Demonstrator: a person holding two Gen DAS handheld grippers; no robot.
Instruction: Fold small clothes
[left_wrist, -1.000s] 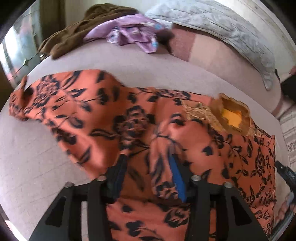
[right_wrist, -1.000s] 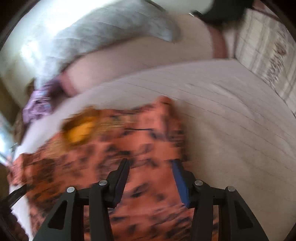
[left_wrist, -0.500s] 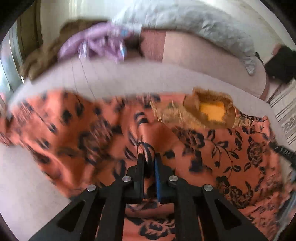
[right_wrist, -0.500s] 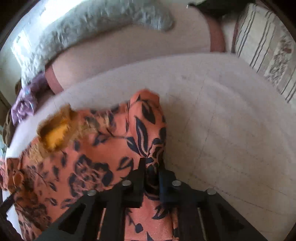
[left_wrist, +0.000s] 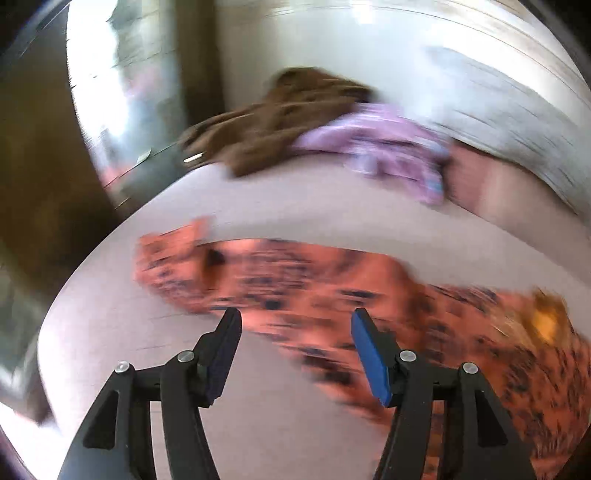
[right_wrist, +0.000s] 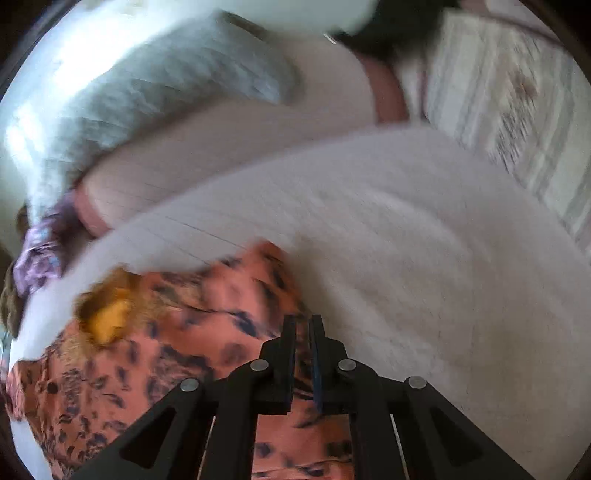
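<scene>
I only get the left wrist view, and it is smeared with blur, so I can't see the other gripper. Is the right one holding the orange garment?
Observer: Yes. The right gripper is shut on the orange floral garment, pinching a fold at its right-hand edge.
Operator: Is any other clothing lying on that side of it?
Observer: None. To the right of the fold there is only the pale bedcover.
Operator: What is past that?
Observer: Striped bedding lies at the far right.
</scene>
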